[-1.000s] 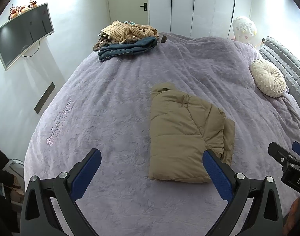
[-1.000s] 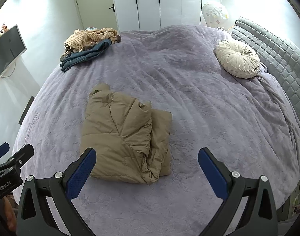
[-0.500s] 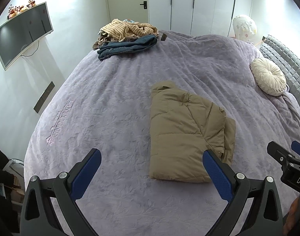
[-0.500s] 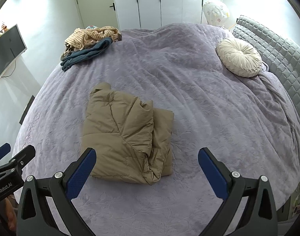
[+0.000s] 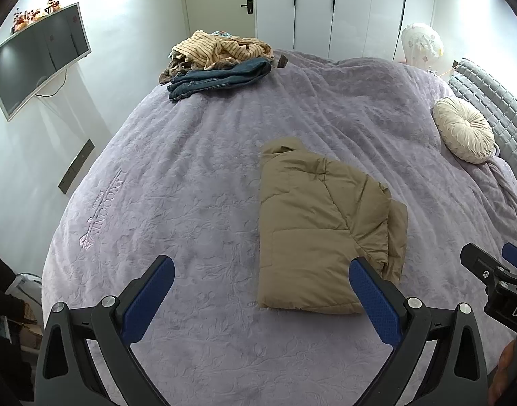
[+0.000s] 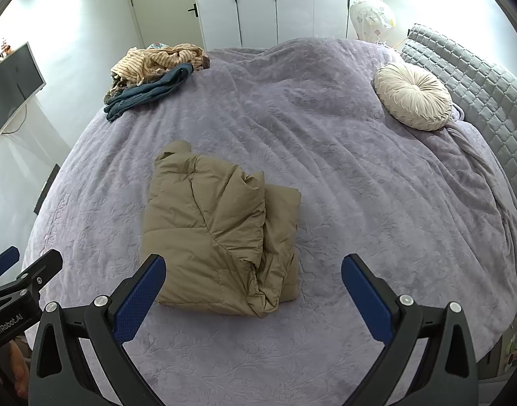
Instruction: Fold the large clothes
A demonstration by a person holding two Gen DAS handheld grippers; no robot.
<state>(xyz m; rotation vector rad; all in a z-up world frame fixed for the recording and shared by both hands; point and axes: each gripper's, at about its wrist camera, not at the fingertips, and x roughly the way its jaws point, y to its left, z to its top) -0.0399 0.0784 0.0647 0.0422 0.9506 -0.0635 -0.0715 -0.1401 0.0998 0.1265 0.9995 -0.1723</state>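
A wide bed (image 5: 197,182) covered by a lilac embossed blanket is spread ahead of and below both tools, and its soft surface is judged to give under any downward press. Far ahead of the tools, at the bed's distant edge, a pile of unfolded clothes (image 5: 221,61) is heaped, and a round cream cushion (image 6: 412,94) is seen ahead and to the right. The tan padded jacket (image 6: 221,233) is laid folded into a thick bundle just ahead of the tools, between them, with looser layers bunched along its right side. It is judged light and puffy, springy rather than stiff, with a smooth shell likely to slip, so a deep pinch through all layers at a near corner or along the folded edge is advised. The left tool (image 5: 261,286) is held wide open and empty above the blanket, and the right tool (image 6: 253,282) is likewise spread and holding nothing.
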